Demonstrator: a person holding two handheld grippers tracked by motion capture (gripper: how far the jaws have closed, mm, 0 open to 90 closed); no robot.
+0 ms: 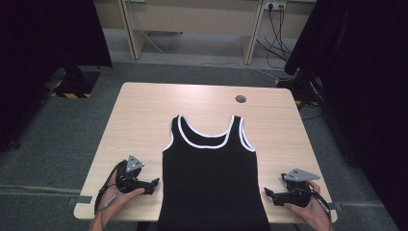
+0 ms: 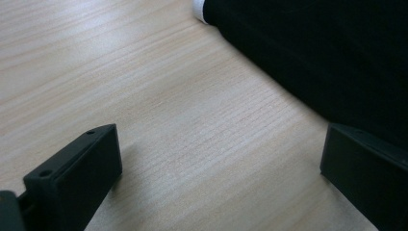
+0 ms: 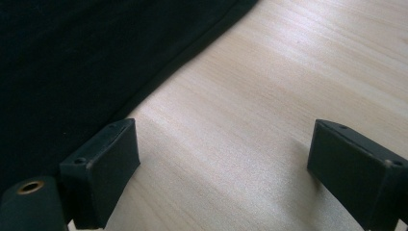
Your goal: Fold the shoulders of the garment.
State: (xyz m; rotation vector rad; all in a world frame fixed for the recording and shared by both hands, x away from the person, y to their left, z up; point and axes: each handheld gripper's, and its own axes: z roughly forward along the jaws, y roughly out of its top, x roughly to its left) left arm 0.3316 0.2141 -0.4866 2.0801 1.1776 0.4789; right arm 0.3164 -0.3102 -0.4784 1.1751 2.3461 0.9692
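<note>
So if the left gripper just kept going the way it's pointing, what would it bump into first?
Most likely the black tank top. The left gripper, jaws open over bare table, points at the top's side edge.

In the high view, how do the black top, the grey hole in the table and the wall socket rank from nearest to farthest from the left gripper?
Measured from the left gripper:
1. Black top: just to its right, at the near edge of the table.
2. Grey hole: far side of the table, to the right.
3. Wall socket: on the wall beyond the table, top right.
</note>
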